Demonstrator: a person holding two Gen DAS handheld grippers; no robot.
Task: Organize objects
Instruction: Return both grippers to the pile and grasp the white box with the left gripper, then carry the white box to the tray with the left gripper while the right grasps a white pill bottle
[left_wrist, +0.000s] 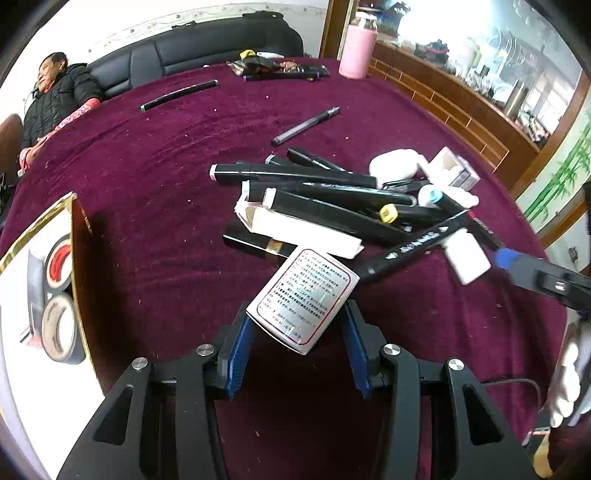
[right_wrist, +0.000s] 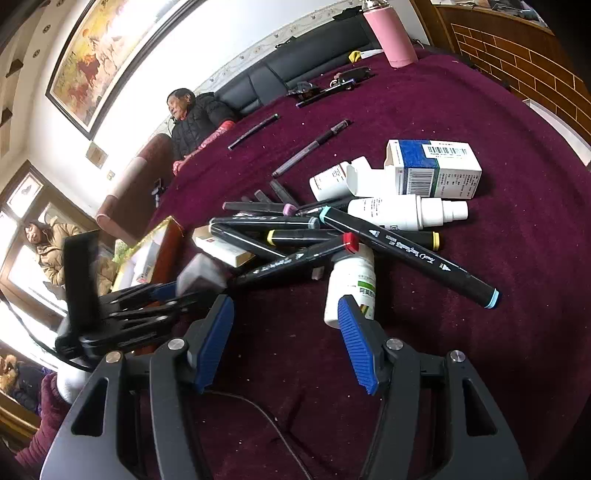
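A heap of black markers (left_wrist: 325, 199) with small boxes and white bottles lies on the purple tablecloth (left_wrist: 147, 177). My left gripper (left_wrist: 297, 328) holds a small silver box with a red-framed label (left_wrist: 303, 299) between its blue pads. In the right wrist view my right gripper (right_wrist: 286, 325) is open and empty just in front of the same heap (right_wrist: 295, 236); a white bottle with a green label (right_wrist: 351, 280) stands by its right finger. The left gripper (right_wrist: 155, 295) shows there at the left with the box (right_wrist: 201, 275), blurred.
An open gold-edged box (left_wrist: 51, 280) holding tape rolls sits at the left. A blue-and-white carton (right_wrist: 432, 168) and white spray bottle (right_wrist: 406, 212) lie behind the heap. Loose pens (left_wrist: 306, 125), a pink flask (left_wrist: 356, 50) and more items lie farther back. People sit at the table's far side.
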